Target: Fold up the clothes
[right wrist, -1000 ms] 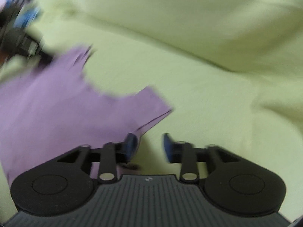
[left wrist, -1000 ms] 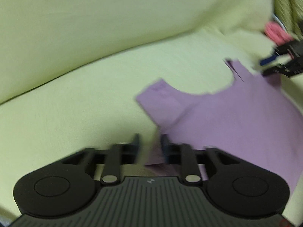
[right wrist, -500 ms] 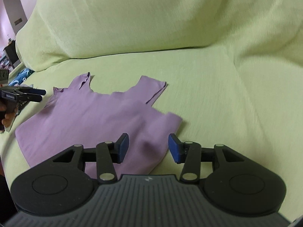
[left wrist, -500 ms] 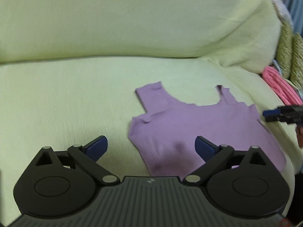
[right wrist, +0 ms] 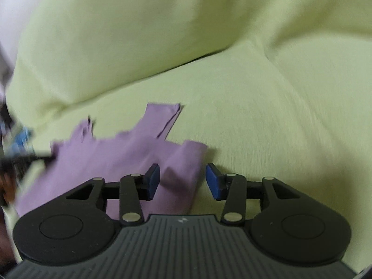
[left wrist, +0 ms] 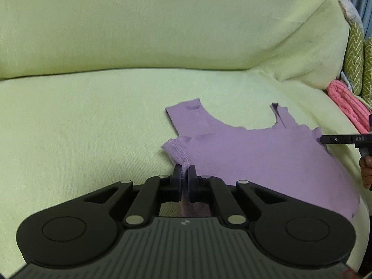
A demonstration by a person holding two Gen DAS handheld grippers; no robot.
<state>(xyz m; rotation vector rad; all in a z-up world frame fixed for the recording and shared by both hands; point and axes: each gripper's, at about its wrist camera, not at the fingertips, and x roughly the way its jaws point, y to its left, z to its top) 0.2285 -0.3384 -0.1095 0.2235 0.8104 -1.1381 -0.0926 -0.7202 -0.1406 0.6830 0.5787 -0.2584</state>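
A purple sleeveless top (left wrist: 255,158) lies flat on the pale green sofa seat (left wrist: 81,127), straps toward the backrest. My left gripper (left wrist: 185,171) is closing, its pads pinched on the stitched armhole hem at the top's left side. In the left wrist view my right gripper (left wrist: 325,139) pokes in from the right edge at the top's other side. In the blurred right wrist view the top (right wrist: 121,158) shows its right edge between the blue pads. There my right gripper (right wrist: 183,176) is closing, jaws still apart, not pressing the cloth. The left gripper (right wrist: 30,157) is a blur.
The sofa backrest (left wrist: 162,23) rises behind the seat. A pink folded cloth (left wrist: 348,107) and green patterned cushions (left wrist: 354,55) sit at the far right. A hand (left wrist: 366,169) holds the right gripper at the frame edge.
My left jaws went from wide open to pinched on the top's armhole hem. The right gripper rolled and dropped toward the top's right edge, its pads still apart.
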